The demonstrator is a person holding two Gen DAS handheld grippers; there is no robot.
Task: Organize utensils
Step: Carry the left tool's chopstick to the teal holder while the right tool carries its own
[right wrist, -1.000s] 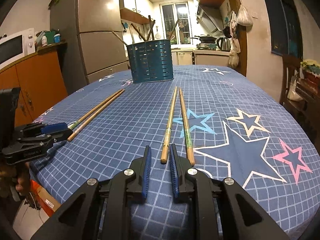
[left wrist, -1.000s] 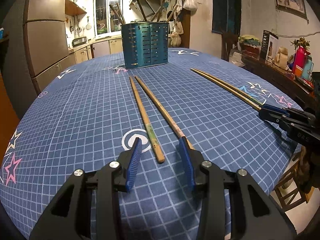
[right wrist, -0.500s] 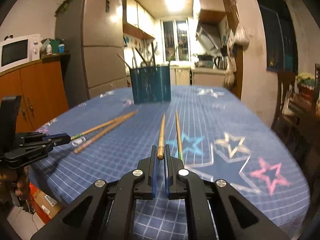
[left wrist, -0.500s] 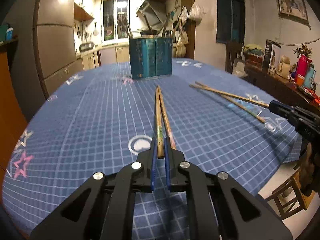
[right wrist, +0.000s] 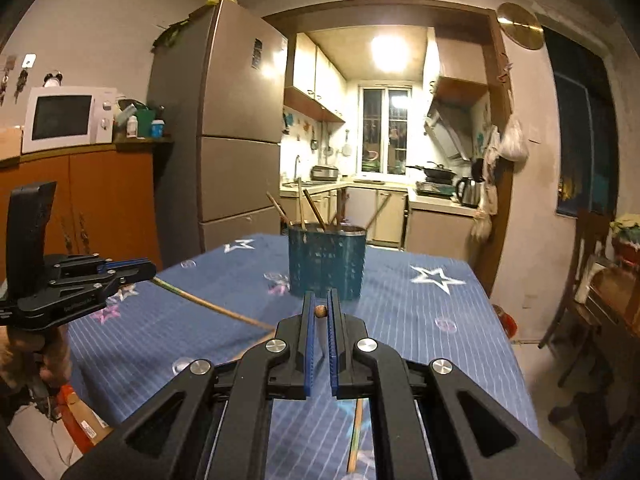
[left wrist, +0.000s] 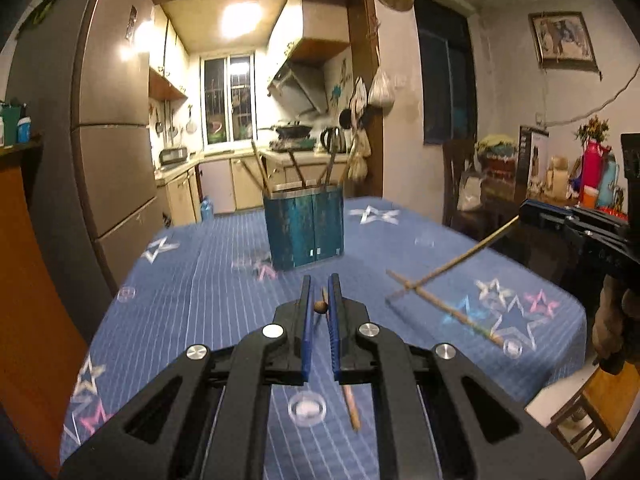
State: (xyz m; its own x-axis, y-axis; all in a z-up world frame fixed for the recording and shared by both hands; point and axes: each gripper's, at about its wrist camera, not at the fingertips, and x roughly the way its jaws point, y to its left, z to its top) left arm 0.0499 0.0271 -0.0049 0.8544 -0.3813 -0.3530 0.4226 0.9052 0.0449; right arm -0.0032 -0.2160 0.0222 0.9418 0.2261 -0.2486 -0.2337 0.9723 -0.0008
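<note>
The holder [left wrist: 304,228] hides its utensils' lower ends (contents blurred).

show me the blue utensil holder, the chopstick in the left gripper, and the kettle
utensil holder [left wrist: 304,232], left wrist view, front wall.
chopstick [left wrist: 319,307], left wrist view, butt end between the pads.
kettle [right wrist: 469,192], right wrist view, its body.

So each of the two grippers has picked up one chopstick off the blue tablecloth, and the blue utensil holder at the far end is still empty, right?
Not quite: the utensil holder is not empty. The right wrist view shows several sticks already standing in it. The rest holds: the left gripper and right gripper each clamp one chopstick.
</note>
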